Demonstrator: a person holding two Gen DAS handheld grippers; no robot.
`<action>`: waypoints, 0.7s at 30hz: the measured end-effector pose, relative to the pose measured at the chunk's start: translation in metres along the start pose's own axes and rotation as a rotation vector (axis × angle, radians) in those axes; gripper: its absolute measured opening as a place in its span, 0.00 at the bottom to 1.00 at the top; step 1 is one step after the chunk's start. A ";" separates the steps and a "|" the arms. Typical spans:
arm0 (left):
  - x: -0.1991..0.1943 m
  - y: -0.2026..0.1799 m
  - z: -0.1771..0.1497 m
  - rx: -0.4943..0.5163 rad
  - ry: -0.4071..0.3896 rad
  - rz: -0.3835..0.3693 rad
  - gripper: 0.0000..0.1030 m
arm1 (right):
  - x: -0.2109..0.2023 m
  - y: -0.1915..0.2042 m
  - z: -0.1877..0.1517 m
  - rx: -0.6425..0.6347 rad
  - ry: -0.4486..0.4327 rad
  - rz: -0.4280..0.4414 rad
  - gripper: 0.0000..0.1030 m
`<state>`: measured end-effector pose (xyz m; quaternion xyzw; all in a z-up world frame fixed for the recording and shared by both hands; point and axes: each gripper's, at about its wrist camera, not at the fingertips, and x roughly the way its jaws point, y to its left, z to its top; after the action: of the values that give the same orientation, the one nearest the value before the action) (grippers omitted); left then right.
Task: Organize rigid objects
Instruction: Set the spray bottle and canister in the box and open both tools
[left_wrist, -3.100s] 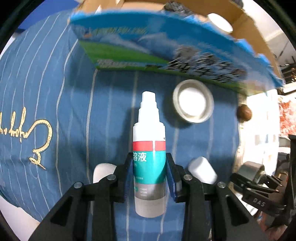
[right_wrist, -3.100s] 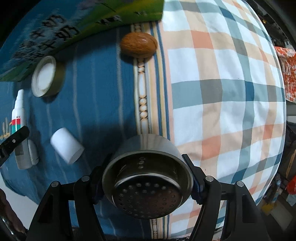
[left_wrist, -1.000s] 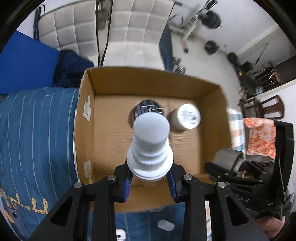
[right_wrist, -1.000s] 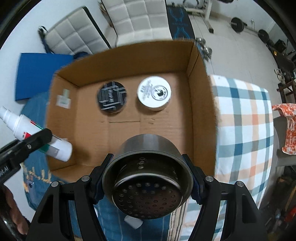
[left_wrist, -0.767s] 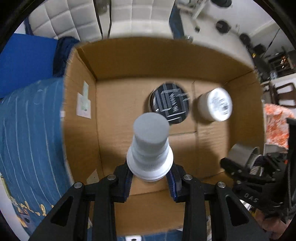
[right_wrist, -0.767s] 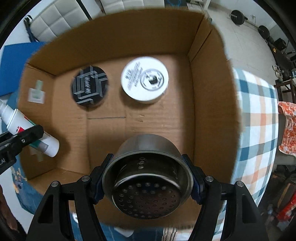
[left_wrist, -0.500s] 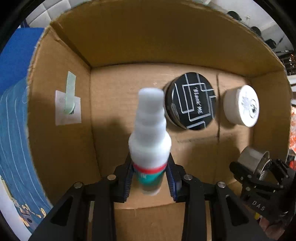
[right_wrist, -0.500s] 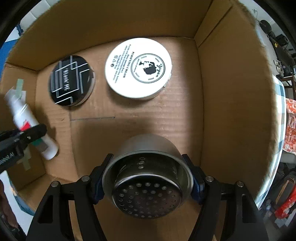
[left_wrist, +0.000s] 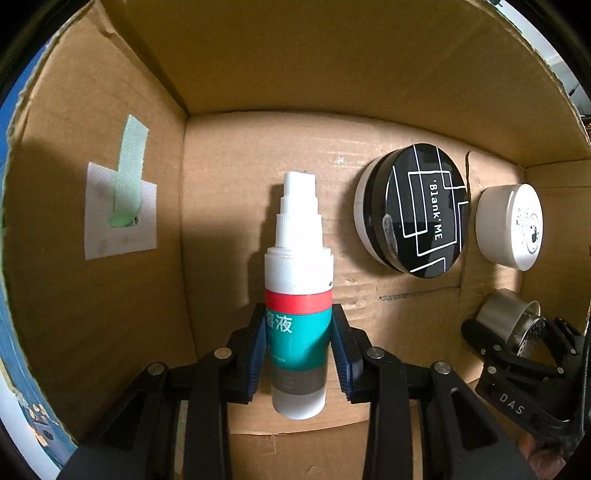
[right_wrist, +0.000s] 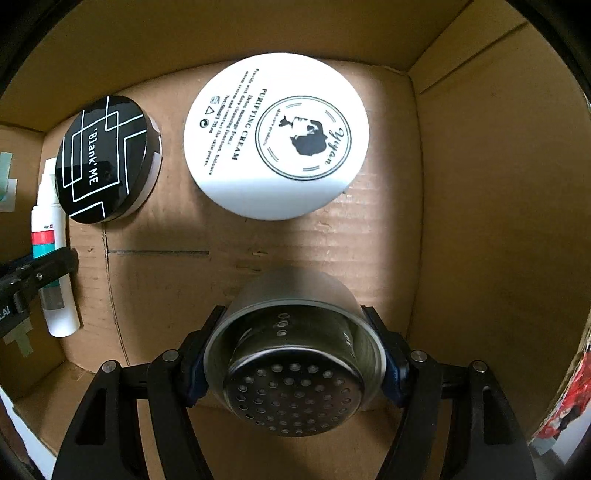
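Inside the cardboard box (left_wrist: 110, 295), the left gripper (left_wrist: 299, 354) is clamped on the spray bottle (left_wrist: 298, 295), nozzle toward the far wall, beside the black compact (left_wrist: 424, 210). The right gripper (right_wrist: 295, 354) grasps the perforated steel cup (right_wrist: 295, 369) by its sides, just in front of the white cream jar (right_wrist: 277, 136). Whether either item touches the box floor cannot be told.

Matt corrugated cardboard box (left_wrist: 332, 74); smooth white plastic bottle (left_wrist: 298, 273); glossy black compact (left_wrist: 424, 210); matt white jar (right_wrist: 277, 134); brushed metal perforated strainer (right_wrist: 293, 369).
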<state>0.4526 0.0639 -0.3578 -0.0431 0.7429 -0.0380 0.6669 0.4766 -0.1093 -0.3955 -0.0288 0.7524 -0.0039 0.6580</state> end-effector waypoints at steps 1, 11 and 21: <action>0.001 0.000 0.007 0.000 -0.003 0.007 0.29 | 0.000 0.001 0.001 0.000 0.007 0.002 0.72; -0.022 -0.008 0.006 -0.023 -0.038 0.027 0.38 | -0.013 0.002 -0.001 -0.028 0.035 0.080 0.81; -0.077 -0.023 -0.028 0.014 -0.186 -0.002 0.86 | -0.067 0.025 -0.037 -0.027 -0.094 0.098 1.00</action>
<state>0.4331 0.0495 -0.2765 -0.0428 0.6775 -0.0396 0.7332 0.4481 -0.0820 -0.3257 -0.0009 0.7213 0.0400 0.6915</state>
